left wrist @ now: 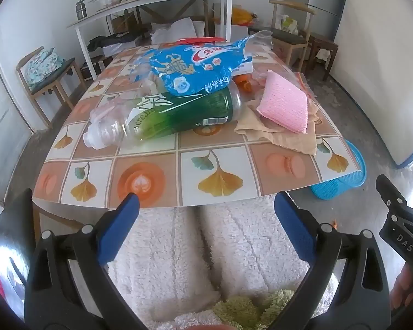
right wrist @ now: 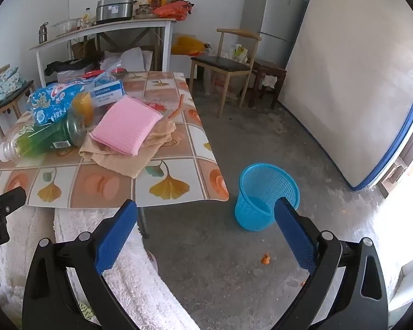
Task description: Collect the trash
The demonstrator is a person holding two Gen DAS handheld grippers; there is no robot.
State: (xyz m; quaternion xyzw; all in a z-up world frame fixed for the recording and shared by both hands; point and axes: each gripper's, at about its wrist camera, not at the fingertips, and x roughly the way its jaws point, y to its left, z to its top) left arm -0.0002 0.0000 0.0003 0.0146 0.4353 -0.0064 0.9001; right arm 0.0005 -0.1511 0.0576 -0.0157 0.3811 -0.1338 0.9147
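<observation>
A pile of trash lies on the tiled-pattern table (left wrist: pixel 157 181): a green plastic bottle (left wrist: pixel 179 115) on its side, a blue plastic bag (left wrist: pixel 195 66) across it, a pink sponge (left wrist: pixel 285 104) and crumpled tan paper (left wrist: pixel 286 137). My left gripper (left wrist: pixel 206 220) hangs open short of the table's near edge, nothing between its fingers. My right gripper (right wrist: pixel 206 225) is open too, over the floor off the table's right corner. From the right wrist I see the bottle (right wrist: pixel 49 137), bag (right wrist: pixel 52 101), sponge (right wrist: pixel 126 129), paper (right wrist: pixel 121 159) and a blue mesh bin (right wrist: pixel 264 203) on the floor.
The bin (left wrist: pixel 344 181) peeks out behind the table's right corner. A small box (right wrist: pixel 108 90) lies behind the sponge. An orange scrap (right wrist: pixel 265 259) sits on the concrete floor. The person's lap in white fleece (left wrist: pixel 206 261) is below both grippers. Chairs, a shelf table and a mattress stand behind.
</observation>
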